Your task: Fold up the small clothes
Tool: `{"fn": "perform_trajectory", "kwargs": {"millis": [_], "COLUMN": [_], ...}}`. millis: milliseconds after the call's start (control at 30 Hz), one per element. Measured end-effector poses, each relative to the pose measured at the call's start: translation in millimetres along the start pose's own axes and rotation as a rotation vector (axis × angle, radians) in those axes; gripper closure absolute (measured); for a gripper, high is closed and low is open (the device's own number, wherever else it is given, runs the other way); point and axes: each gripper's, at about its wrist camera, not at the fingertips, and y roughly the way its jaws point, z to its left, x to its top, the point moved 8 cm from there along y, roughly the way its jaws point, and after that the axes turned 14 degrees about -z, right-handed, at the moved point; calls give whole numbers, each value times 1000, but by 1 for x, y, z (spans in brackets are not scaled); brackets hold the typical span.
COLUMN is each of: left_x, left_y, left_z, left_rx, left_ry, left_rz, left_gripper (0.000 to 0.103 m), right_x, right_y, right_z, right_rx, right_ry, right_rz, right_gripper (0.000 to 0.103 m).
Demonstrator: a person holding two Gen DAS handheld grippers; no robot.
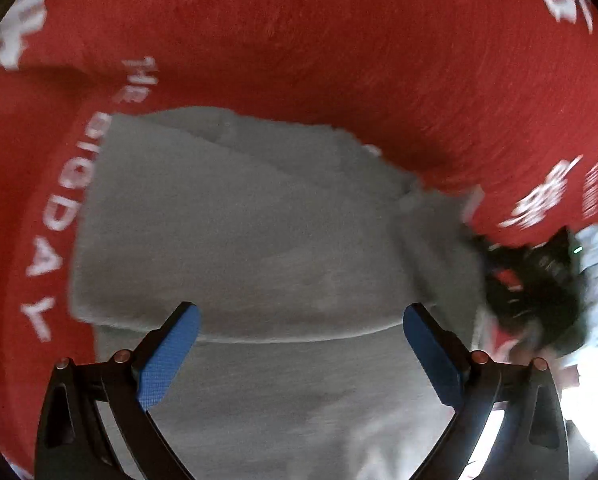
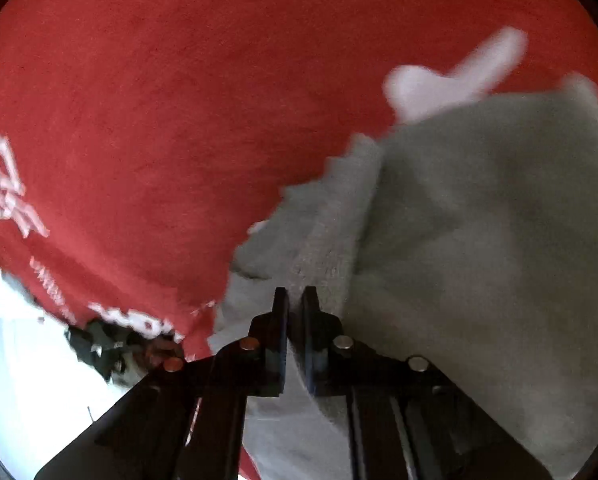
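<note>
The grey garment (image 1: 235,232) lay on the red cloth (image 1: 299,40) with at least one fold already in it: a layered edge ran across the piece just ahead of the left gripper (image 1: 301,346), and a flap sat doubled over along its far side. The left gripper hovered over the lower part of the fabric with its blue pads (image 1: 167,360) spread wide and nothing between them. Over on the right, the right gripper (image 2: 295,320) was clamped down on an edge of the grey garment (image 2: 479,240), fabric pinched in the narrow gap between its dark fingers, and the cloth bunched up and draped from that pinch. By my reading the fold was midway: one flap was down, another was being carried, and the piece was not yet a neat flat packet. The surface was a red cloth (image 2: 159,100) with white printed lettering, covering everything under the garment. A white shape (image 2: 455,76) showed beyond the garment in the right view, too blurred to name. At the cloth's edge the room was only a washed-out bright area with some dark clutter (image 2: 99,348).
</note>
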Motion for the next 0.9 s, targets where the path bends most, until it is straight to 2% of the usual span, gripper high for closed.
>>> {"fn": "perform_trajectory", "kwargs": {"millis": [33, 133, 200, 300, 333, 467, 533, 600, 700, 733, 767, 800, 833, 867, 900], "left_x": [3, 4, 3, -3, -3, -5, -4, -2, 1, 1, 0, -3, -4, -6, -5], "left_y": [3, 13, 22, 32, 33, 36, 39, 43, 44, 46, 50, 55, 57, 59, 58], "left_z": [1, 7, 11, 16, 16, 10, 7, 5, 7, 7, 5, 6, 7, 6, 5], "left_rx": [-48, -107, -133, -124, -121, -109, -104, -96, -62, -41, -35, -29, -34, -57, -73], "left_ry": [-38, -104, -153, -176, -175, -147, -144, -142, -126, -116, -111, -107, -111, -122, -122], "left_rz": [11, 43, 65, 90, 93, 90, 91, 86, 79, 81, 89, 116, 128, 139, 134], "left_gripper": [1, 1, 1, 1, 1, 1, 1, 1, 2, 13, 39, 54, 81, 96, 96], "right_x": [-13, -51, -80, -113, -121, -129, -126, -123, -109, -102, -96, -91, -83, -80, -73], "right_y": [8, 24, 34, 39, 41, 32, 21, 6, -15, -30, -42, -54, -67, -73, -86], "right_z": [21, 51, 55, 48, 44, 31, 27, 22, 6, -8, -19, -31, -46, -53, -67], "right_rx": [31, 58, 44, -13, -34, -64, -60, -58, -83, -100, -111, -124, -138, -145, -153], "right_ry": [-89, -245, -322, -403, -418, -408, -378, -350, -299, -248, -197, -139, -73, -30, 34], "right_rz": [40, 145, 210, 296, 319, 339, 327, 309, 279, 252, 227, 195, 156, 129, 88], "right_gripper": [95, 95, 95, 95, 92, 88, 69, 61, 61, 61, 61, 60, 59, 59, 59]}}
